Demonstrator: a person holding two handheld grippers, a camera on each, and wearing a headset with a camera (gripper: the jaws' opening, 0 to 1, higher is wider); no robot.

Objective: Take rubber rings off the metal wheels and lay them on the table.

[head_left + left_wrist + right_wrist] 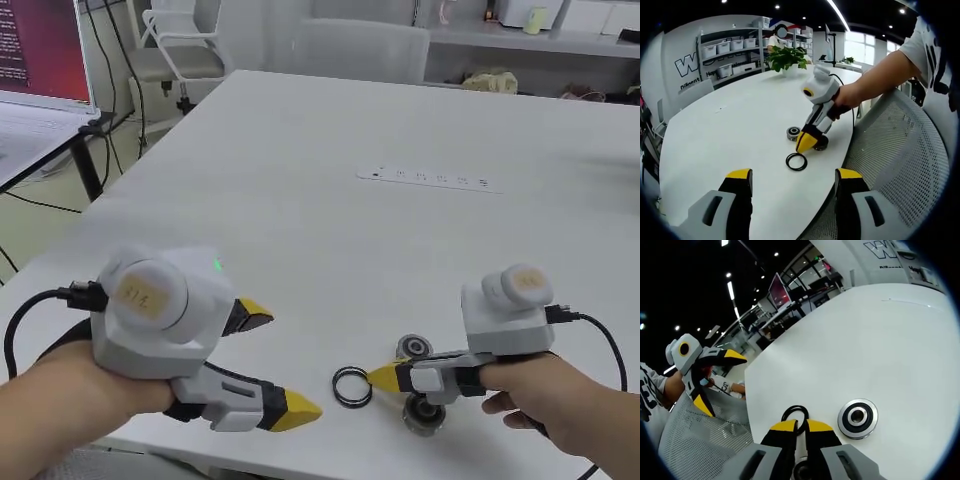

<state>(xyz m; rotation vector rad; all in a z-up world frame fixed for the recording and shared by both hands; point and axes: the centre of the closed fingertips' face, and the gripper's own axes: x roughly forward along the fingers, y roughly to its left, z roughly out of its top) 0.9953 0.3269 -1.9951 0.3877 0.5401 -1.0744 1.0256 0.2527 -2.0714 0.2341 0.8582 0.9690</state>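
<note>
Thin black rubber ring [338, 388] lies flat on smooth white table [330, 200], at 9 o'clock just off right gripper [385, 377], which is clenched and empty. Round metal wheels [415, 347] sit at its 12 and 6 o'clock. Left gripper [278, 360] is released.

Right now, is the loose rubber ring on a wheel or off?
Off: the rubber ring lies flat on the table beside a metal wheel.
</note>
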